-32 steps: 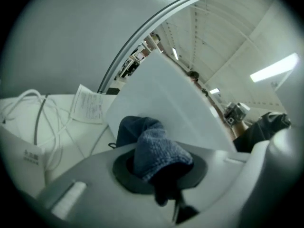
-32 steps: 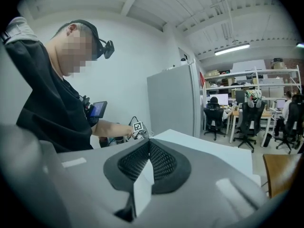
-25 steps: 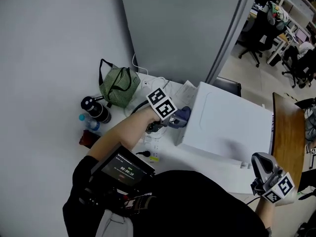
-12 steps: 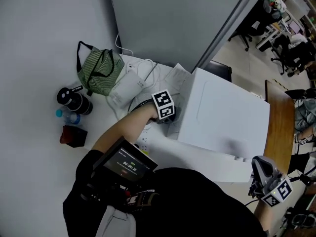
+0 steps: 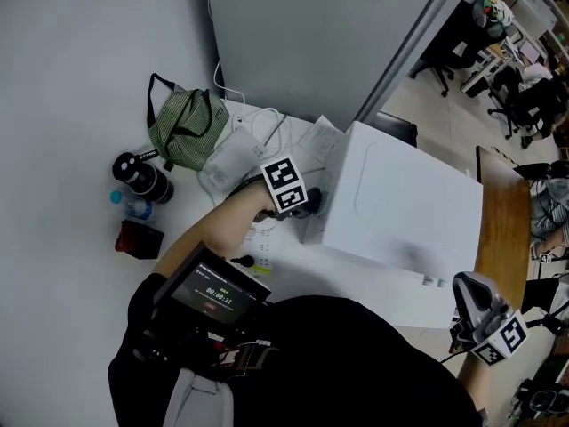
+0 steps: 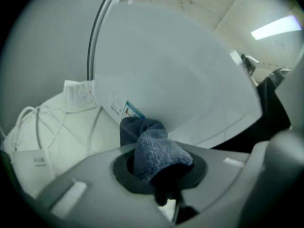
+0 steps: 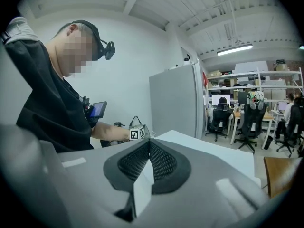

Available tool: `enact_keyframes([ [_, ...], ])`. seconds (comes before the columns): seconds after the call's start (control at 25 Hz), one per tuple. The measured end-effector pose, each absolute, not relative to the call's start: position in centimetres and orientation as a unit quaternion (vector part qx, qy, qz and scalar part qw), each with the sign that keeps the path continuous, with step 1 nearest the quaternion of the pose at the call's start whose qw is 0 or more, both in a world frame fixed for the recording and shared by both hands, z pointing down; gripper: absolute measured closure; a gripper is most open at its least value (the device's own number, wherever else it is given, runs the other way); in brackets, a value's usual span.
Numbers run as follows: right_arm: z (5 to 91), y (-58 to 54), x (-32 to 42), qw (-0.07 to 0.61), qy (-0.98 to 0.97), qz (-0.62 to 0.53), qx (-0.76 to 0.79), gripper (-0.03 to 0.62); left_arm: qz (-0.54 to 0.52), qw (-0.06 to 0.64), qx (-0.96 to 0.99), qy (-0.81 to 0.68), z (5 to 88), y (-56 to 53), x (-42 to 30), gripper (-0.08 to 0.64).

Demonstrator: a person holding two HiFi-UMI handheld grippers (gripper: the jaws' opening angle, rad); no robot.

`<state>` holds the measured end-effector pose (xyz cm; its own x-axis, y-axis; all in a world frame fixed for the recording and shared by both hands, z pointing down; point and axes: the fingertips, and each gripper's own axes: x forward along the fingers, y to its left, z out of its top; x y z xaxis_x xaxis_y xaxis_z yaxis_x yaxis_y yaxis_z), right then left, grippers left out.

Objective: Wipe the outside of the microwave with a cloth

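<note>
Your left gripper [image 5: 302,203] has slid a little along the microwave's left side wall toward you since a second ago, and the bunched cloth that showed against that wall is now mostly tucked behind the marker cube in the head view. Your right gripper [image 7: 148,158] hangs where it did, off the front right corner.

The left jaws are clamped on the blue cloth [image 6: 154,146], which bulges out ahead of them and sits at or just short of the lower part of the white side wall (I cannot tell contact for sure). The right jaws are pressed together with nothing between them.

The microwave [image 5: 409,203] stands on the white table [image 5: 347,278]. Its left wall lies straight ahead of the cloth and runs from the grey partition [image 5: 311,34] toward you, so the coming strokes probably have to follow that line. The left gripper is right at it; the right one is well apart and likely no help on this face.

Watch the rear end of the wall: loose papers [image 5: 320,140], the white cables [image 5: 267,123] and a white adapter [image 5: 222,163] lie just beside it and could snag. The green bag [image 5: 182,132] and black flask [image 5: 142,176] stand farther left, out of the way.
</note>
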<state>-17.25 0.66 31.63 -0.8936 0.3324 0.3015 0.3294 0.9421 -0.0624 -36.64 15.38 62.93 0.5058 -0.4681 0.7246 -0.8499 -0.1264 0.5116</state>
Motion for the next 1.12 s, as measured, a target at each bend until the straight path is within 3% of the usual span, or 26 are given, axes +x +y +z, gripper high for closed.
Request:
enact_keyframes([
  [0.2, 30.2, 1.5, -18.4, 0.1, -0.973, 0.011, -0.207, 0.588, 0.206, 0.398, 0.757, -0.476, 50.6, 18.3, -34.6, 0.506],
  [0.32, 29.8, 1.8, -18.7, 0.08, -0.972, 0.013, -0.22, 0.588, 0.246, 0.382, 0.765, -0.457, 48.6, 18.5, -31.7, 0.505],
  [0.6, 30.1, 1.0, -18.4, 0.093, -0.974, 0.017, -0.206, 0.588, 0.318, 0.376, 0.769, -0.407, 53.7, 17.9, -30.3, 0.503],
  [1.12, 33.6, 1.1, -18.4, 0.191, -0.967, 0.012, -0.168, 0.588, 0.372, 0.388, 0.76, -0.365, 69.1, 17.3, -31.2, 0.503],
])
